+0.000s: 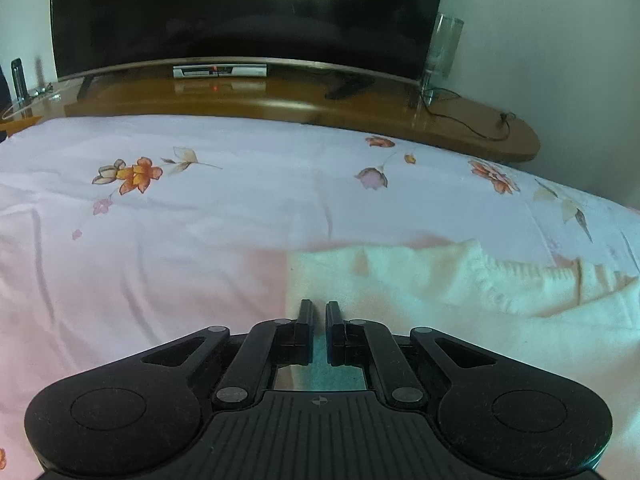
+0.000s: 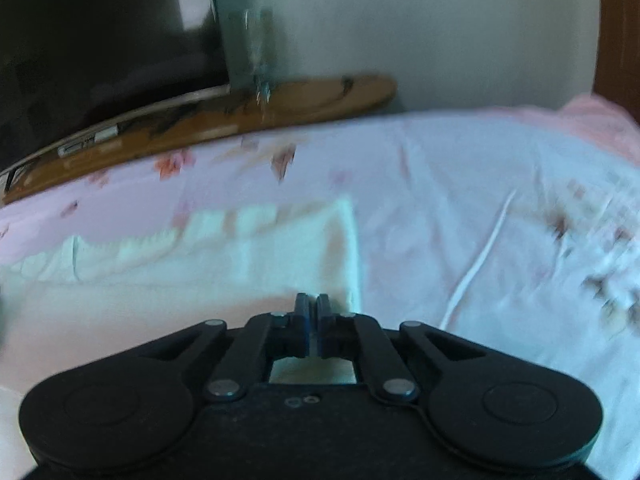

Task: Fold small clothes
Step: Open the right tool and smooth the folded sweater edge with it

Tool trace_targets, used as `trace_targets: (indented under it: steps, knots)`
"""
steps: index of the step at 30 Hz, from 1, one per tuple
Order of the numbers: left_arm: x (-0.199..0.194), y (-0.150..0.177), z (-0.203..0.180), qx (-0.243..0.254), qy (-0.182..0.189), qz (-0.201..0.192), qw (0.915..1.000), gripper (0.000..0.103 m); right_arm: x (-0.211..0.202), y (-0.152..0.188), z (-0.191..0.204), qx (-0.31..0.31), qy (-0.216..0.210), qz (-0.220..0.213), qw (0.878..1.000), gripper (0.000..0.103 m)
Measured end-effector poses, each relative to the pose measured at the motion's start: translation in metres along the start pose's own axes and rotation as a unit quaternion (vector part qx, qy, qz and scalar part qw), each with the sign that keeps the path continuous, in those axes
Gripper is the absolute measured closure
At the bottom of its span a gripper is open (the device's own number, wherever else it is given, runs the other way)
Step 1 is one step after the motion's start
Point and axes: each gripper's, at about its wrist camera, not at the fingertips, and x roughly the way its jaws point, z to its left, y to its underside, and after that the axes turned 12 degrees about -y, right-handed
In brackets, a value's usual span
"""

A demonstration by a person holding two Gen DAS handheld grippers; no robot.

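Grippers left (image 1: 319,307) and right (image 2: 313,300) low over cream garment (image 1: 460,300), jaws narrow, grip on cloth unclear.

A small cream-white knitted garment (image 1: 460,304) is laid flat on the bed, over the pale pink flowered sheet. Its fabric is soft and fuzzy, and a ribbed band is seen along its far edge, broken by folds and small gaps. In the left wrist view a straight left edge is shown, running away toward the foot of the bed, with a square far-left corner. In the right wrist view, the garment (image 2: 208,256) is blurred, and a straight right edge with a square far-right corner is seen. The near part is hidden below both views.
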Motion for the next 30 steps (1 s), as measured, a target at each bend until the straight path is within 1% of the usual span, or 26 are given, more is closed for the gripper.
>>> trace_targets:
  steps: [3, 5, 6, 7, 9, 11, 12, 14, 16, 18, 20, 22, 25, 27, 28, 29, 30]
  knots:
    - [0.004, -0.004, 0.001, -0.012, -0.004, 0.001, 0.9999, 0.099, -0.003, -0.004, 0.004, 0.004, -0.009, -0.003, 1.000, 0.084]
    - [0.007, -0.005, 0.001, -0.010, -0.009, -0.001, 0.9999, 0.099, -0.009, -0.005, 0.008, -0.007, -0.005, -0.022, 1.000, 0.083]
    - [0.009, -0.004, 0.000, -0.009, -0.011, -0.002, 0.9999, 0.099, -0.007, -0.005, 0.009, -0.012, -0.004, -0.017, 1.000, 0.082]
    - [0.009, -0.004, -0.002, -0.006, -0.013, -0.003, 0.9999, 0.099, 0.002, -0.003, 0.007, -0.014, 0.001, 0.009, 1.000, 0.082]
    - [0.004, -0.006, -0.003, -0.008, -0.020, 0.005, 0.9998, 0.099, 0.005, -0.001, 0.006, -0.021, 0.006, 0.009, 1.000, 0.084]
    - [-0.010, -0.005, -0.001, -0.011, -0.011, 0.004, 0.9999, 0.099, -0.001, -0.007, 0.005, -0.004, 0.000, 0.010, 1.000, 0.084]
    - [-0.019, -0.002, 0.000, -0.010, -0.003, -0.001, 0.9999, 0.099, -0.009, -0.009, 0.005, 0.006, -0.016, 0.001, 1.000, 0.081]
    - [-0.036, 0.009, 0.001, -0.004, 0.010, 0.002, 0.9999, 0.099, -0.025, -0.009, 0.007, 0.005, -0.030, -0.015, 0.999, 0.080]
    - [-0.052, 0.024, 0.001, -0.009, 0.028, 0.011, 0.9995, 0.099, -0.037, -0.006, 0.011, -0.001, -0.039, -0.015, 0.999, 0.076]
    - [-0.063, 0.039, -0.002, -0.008, 0.034, 0.019, 0.9992, 0.099, -0.046, 0.003, 0.014, -0.005, -0.049, -0.007, 0.999, 0.076]
    - [-0.067, 0.057, -0.005, -0.005, 0.029, 0.022, 0.9993, 0.099, -0.048, 0.015, 0.013, -0.017, -0.039, 0.007, 0.999, 0.074]
    - [-0.071, 0.065, -0.005, -0.010, 0.019, 0.008, 0.9997, 0.099, -0.040, 0.023, 0.008, -0.012, -0.036, 0.033, 0.999, 0.075]
    - [-0.082, 0.060, -0.007, -0.020, 0.009, 0.024, 0.9995, 0.099, -0.048, 0.025, 0.010, -0.025, -0.041, 0.035, 0.998, 0.075]
    - [-0.095, 0.064, -0.010, -0.019, 0.015, 0.014, 0.9996, 0.099, -0.061, 0.021, 0.010, -0.020, -0.058, 0.015, 0.998, 0.073]
    - [-0.098, 0.070, -0.015, -0.008, 0.007, 0.015, 0.9998, 0.099, -0.064, 0.021, 0.010, -0.025, -0.057, 0.009, 0.998, 0.071]
    - [-0.096, 0.075, -0.018, 0.000, 0.000, 0.026, 0.9997, 0.099, -0.062, 0.023, 0.010, -0.029, -0.054, 0.015, 0.998, 0.069]
    - [-0.093, 0.079, -0.019, 0.000, -0.005, 0.039, 0.9992, 0.099, -0.055, 0.024, 0.009, -0.030, -0.055, 0.037, 0.997, 0.066]
